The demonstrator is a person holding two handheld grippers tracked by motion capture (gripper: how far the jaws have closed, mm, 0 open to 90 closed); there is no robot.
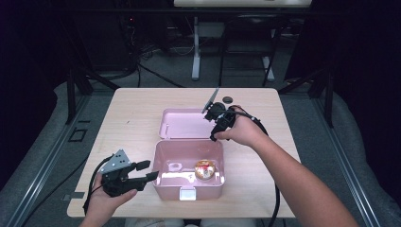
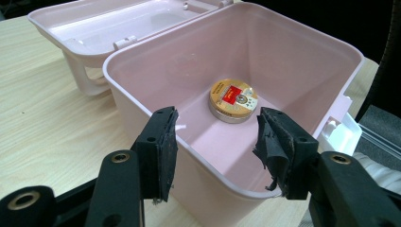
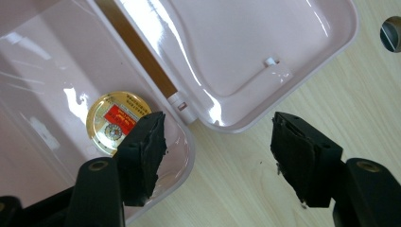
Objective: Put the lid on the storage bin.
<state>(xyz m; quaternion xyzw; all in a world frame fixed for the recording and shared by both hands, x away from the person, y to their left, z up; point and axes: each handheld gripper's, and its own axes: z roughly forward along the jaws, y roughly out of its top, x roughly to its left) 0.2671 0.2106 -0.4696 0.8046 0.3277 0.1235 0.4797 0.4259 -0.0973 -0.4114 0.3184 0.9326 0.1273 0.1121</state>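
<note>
A pink plastic box (image 1: 163, 182) stands open at the table's front middle, its lid (image 1: 182, 124) laid flat behind it. A round gold tin with a red label (image 1: 205, 170) lies on the box floor at the right; it is also seen as the tin (image 2: 233, 100) and the tin (image 3: 116, 122). My left gripper (image 1: 150, 170) is open at the box's left wall, and its jaws straddle the near rim (image 2: 215, 163) without pressing it. My right gripper (image 1: 215, 135) hangs open over the hinge side, above the box corner (image 3: 187, 146) and the lid (image 3: 246, 47), holding nothing.
A small dark round object (image 1: 228, 100) sits on the wooden table (image 1: 132, 113) near its far edge, also seen as the object (image 3: 392, 33). A white latch (image 1: 187, 193) sticks out at the box front. Table legs and cables stand beyond the far edge.
</note>
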